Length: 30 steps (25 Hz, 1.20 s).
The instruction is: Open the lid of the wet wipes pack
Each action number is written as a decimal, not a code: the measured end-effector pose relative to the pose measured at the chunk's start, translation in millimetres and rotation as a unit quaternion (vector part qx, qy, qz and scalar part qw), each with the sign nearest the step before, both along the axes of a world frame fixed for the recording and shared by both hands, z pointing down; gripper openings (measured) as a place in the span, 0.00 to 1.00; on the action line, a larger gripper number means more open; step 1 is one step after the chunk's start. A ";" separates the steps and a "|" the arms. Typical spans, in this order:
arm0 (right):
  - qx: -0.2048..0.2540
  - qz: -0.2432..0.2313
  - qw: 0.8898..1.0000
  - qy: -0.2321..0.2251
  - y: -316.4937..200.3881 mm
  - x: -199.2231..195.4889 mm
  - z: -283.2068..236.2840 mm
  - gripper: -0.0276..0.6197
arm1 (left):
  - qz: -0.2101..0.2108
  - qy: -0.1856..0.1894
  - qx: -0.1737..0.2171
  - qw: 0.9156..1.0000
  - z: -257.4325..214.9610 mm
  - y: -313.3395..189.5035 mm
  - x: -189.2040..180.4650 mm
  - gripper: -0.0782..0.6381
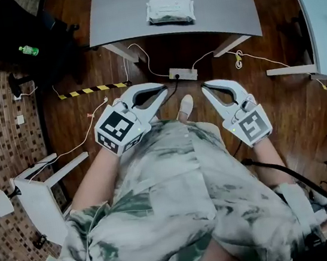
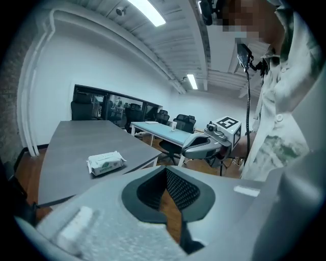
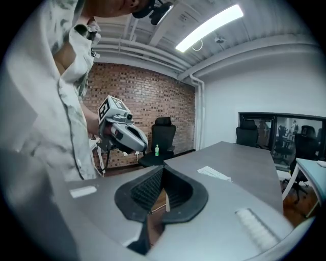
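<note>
I hold both tools low and close against my body, well short of the work. The left gripper (image 1: 159, 91) and the right gripper (image 1: 204, 86) point forward over the wooden floor, tips angled toward each other but apart. Each gripper view shows its claw pressed together at the tips with nothing pinched, only floorboards visible through the slot lower down. I read this as a ready posture. Nothing has been approached, and the task is not yet begun.

The wet wipes pack (image 1: 169, 10) lies flat on the grey table (image 1: 123, 12) ahead of me, near the middle of the top and slightly toward my right. It sits alone there, so nothing crowds it. Its lid is too small to make out from here (I assume it sits on the upper face, but I would want a closer look before committing a jaw to it).

Between me and the table, a power strip (image 1: 182, 73) sits on the floor with cables (image 1: 141, 54) trailing from it, right where I would step in. My shoe (image 1: 184, 107) is just short of it. A strip of hazard tape (image 1: 88, 90) runs off to my left, and a white chair (image 1: 33, 193) stands farther back on that side. A green bottle (image 1: 28, 51) rests on something dark beyond it. A second table (image 1: 318, 8) fills the right edge. None of these blocks a reach to the pack, though I judge the cabling the thing to mind.
</note>
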State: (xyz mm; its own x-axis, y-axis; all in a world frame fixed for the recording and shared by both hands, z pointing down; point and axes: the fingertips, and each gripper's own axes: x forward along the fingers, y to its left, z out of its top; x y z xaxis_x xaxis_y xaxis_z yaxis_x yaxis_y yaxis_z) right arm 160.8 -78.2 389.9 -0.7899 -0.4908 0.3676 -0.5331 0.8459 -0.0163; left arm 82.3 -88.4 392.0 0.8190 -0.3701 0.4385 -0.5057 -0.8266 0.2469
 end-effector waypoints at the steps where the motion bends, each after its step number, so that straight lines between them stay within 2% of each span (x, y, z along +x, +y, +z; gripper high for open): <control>1: 0.003 0.002 1.000 -0.003 -12.4 4.6 -0.7 0.05 | 0.002 -0.007 0.000 1.000 0.6 -11.8 4.5 0.11; 6: 0.000 0.017 1.000 -0.011 -44.6 13.9 2.6 0.05 | 0.005 -0.032 0.005 0.999 8.7 -55.4 9.8 0.11; 11: 0.005 0.026 1.000 -0.009 -75.7 14.6 6.6 0.05 | 0.004 -0.029 0.002 1.000 27.9 -109.0 6.6 0.11; 15: 0.007 0.041 0.999 0.026 -115.9 22.2 15.8 0.05 | 0.009 -0.026 -0.004 1.000 52.0 -158.3 2.1 0.11; 20: -0.007 0.057 0.996 0.061 -164.0 16.7 36.5 0.05 | 0.023 -0.031 -0.034 0.999 94.5 -208.0 -3.7 0.11; 25: -0.017 0.038 0.995 0.093 -218.7 -8.3 68.8 0.05 | 0.060 -0.056 -0.058 0.995 132.6 -246.3 -2.3 0.11; 30: -0.017 -0.011 0.989 0.144 -257.0 -38.4 112.9 0.06 | 0.095 -0.080 -0.076 0.989 162.1 -264.0 1.3 0.11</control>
